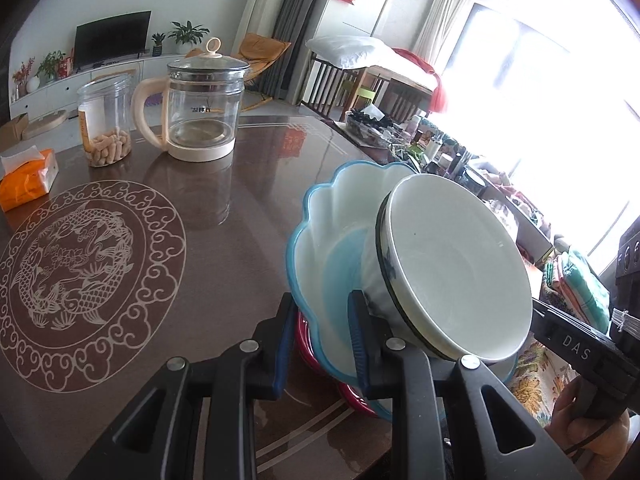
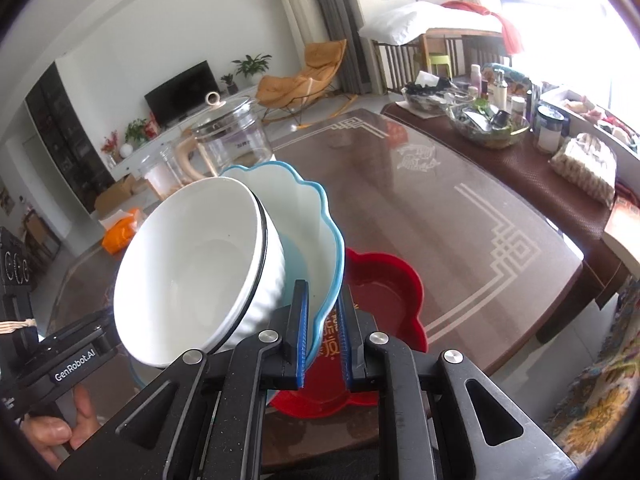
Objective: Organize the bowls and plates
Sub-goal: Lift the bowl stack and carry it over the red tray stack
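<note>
Two grippers are meeting at one tilted stack of dishes above the brown glass-topped desk [image 1: 248, 200]. The left gripper [image 1: 320, 344] is reaching in from the near edge with its blue-padded jaws set on either side of the blue scalloped plate [image 1: 332, 216]; the plate's rim is passing between them, but I cannot tell whether the pads are actually pressing on it. From the right wrist view, the right gripper [image 2: 323, 344] is straddling the opposite rim of the same plate [image 2: 304, 216], its jaws narrow, with one pad lying against the plate's edge and the other standing just beside it, so a firm grip cannot be confirmed there either.

A white bowl with a dark rim line [image 1: 456, 268] is sitting inside the blue plate, tipped steeply on its side so its opening is facing the camera; in the right view the bowl [image 2: 192, 272] is leaning the same way. A red scalloped plate [image 2: 384, 292] is lying flat on the desk under the blue one, gold characters showing on its inside.

Farther back on the desk, a glass kettle with a cream handle [image 1: 200, 108] is standing beside a clear plastic jar [image 1: 105, 120], with an orange tissue pack [image 1: 28, 180] near the left edge.
</note>
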Demonstrator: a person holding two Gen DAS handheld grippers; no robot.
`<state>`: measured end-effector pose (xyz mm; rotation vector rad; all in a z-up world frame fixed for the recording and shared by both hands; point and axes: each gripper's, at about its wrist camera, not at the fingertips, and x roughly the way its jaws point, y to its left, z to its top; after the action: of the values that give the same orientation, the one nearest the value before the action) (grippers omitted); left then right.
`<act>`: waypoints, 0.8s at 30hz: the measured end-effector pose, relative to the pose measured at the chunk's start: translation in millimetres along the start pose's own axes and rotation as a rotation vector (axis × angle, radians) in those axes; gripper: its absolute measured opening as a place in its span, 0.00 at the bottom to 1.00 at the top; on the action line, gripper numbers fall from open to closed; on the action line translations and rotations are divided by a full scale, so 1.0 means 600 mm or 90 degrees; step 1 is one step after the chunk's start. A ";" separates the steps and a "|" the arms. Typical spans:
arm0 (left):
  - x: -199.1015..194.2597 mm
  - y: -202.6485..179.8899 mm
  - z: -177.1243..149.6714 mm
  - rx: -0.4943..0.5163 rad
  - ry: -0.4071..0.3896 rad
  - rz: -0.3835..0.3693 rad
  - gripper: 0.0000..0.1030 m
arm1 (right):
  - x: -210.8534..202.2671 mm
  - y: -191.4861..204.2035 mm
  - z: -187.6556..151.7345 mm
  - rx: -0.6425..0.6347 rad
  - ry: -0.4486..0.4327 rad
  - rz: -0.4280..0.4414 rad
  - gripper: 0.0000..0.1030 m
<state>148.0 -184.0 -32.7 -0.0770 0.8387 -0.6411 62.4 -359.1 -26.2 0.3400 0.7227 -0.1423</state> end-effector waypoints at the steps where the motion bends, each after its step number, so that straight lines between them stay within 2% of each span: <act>1: 0.012 -0.007 -0.001 0.003 0.007 -0.001 0.23 | 0.004 -0.011 0.000 0.009 0.002 -0.005 0.15; 6: 0.061 -0.020 -0.015 0.013 0.044 0.004 0.23 | 0.031 -0.061 -0.010 0.048 0.021 -0.019 0.15; 12: 0.097 -0.016 -0.041 0.018 0.080 0.020 0.23 | 0.071 -0.087 -0.048 0.071 0.057 -0.023 0.15; 20: 0.098 -0.022 -0.050 0.057 0.068 0.032 0.23 | 0.073 -0.096 -0.056 0.082 0.045 -0.011 0.15; 24: 0.083 -0.021 -0.040 0.049 0.048 0.036 0.27 | 0.072 -0.099 -0.055 0.086 0.037 -0.001 0.22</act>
<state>149.0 -217.5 -78.5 0.0409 0.8854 -0.6257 59.5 -403.5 -93.4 0.4747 0.7733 -0.1834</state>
